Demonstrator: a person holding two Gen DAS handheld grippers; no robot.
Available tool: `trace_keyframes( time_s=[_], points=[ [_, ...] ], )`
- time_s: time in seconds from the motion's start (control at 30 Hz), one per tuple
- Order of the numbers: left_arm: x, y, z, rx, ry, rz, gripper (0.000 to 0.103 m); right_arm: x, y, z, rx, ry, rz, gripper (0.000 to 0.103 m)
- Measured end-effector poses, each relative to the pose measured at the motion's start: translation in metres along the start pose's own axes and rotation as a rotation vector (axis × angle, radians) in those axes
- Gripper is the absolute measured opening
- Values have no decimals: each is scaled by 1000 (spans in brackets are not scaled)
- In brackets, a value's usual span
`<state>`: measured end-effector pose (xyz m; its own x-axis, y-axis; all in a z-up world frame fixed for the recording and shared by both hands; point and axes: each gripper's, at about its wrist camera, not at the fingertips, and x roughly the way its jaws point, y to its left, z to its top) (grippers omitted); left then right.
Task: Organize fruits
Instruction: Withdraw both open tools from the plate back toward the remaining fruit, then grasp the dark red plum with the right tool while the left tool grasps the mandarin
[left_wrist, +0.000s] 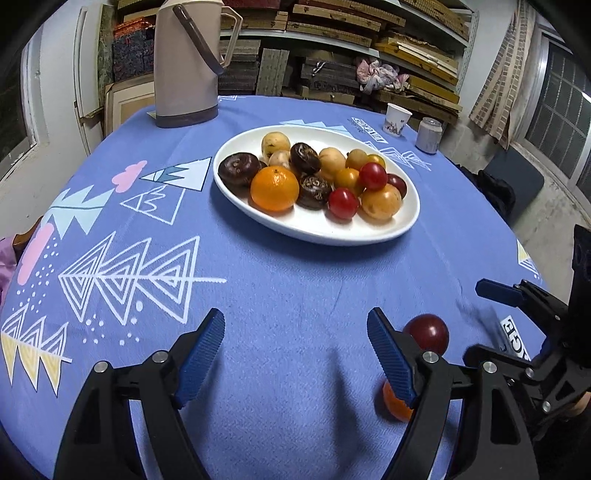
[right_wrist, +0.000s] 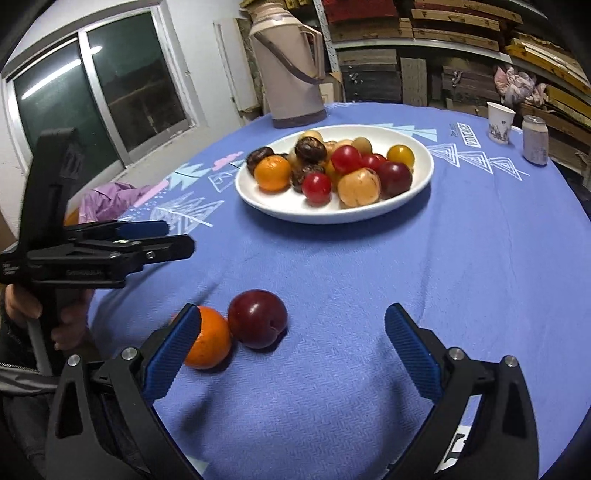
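Observation:
A white oval plate (left_wrist: 369, 232) (right_wrist: 417, 195) holds several fruits: an orange (left_wrist: 274, 188), red and yellow cherry tomatoes, yellow plums and dark water chestnuts. Near the front table edge lie a dark red plum (right_wrist: 257, 318) (left_wrist: 428, 330) and an orange fruit (right_wrist: 208, 341) (left_wrist: 393, 402), touching each other. My left gripper (left_wrist: 295, 350) is open and empty, just left of these two. My right gripper (right_wrist: 291, 343) is open, low over the cloth; its left finger (right_wrist: 173, 354) stands in front of the orange fruit, and the plum lies just ahead between the fingers.
A blue patterned tablecloth (left_wrist: 280, 280) covers the round table. A tall beige thermos (left_wrist: 184, 62) stands at the back left. A paper cup (left_wrist: 397, 120) and a small can (left_wrist: 428, 134) stand at the back right. Shelves of wooden boards fill the background. A purple cloth (right_wrist: 110, 199) lies off the table's left.

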<state>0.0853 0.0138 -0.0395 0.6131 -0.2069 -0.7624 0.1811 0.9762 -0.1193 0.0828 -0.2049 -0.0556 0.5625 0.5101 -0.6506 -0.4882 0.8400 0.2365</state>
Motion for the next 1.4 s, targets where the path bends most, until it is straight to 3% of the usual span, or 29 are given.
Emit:
trace_keyframes(
  time_s=[0.27,0.37,0.63,0.7,0.83,1.0,1.07,1.13,1.4],
  points=[
    [6,0,-4,7,27,-5,80,13,4,2,-20,45,-17,98],
    [7,0,-5,6,36,-9,80,24,3,2,-9,77,-68,98],
    [11,3,-8,2,53,-7,81,31,5,6,-16,81,-70,97],
    [10,5,-9,4,54,-2,81,34,4,8,-13,95,-61,89],
    [8,9,-11,1,63,4,81,40,14,14,-36,121,14,64],
    [0,12,-19,29,67,3,81,55,2,19,76,176,113,57],
    [-3,15,-21,24,67,4,84,56,1,19,104,193,161,38],
    [-7,19,-22,18,64,5,86,57,0,19,123,202,194,38],
    [-21,-17,-29,185,25,-60,87,33,-9,10,84,168,92,38]
  ],
)
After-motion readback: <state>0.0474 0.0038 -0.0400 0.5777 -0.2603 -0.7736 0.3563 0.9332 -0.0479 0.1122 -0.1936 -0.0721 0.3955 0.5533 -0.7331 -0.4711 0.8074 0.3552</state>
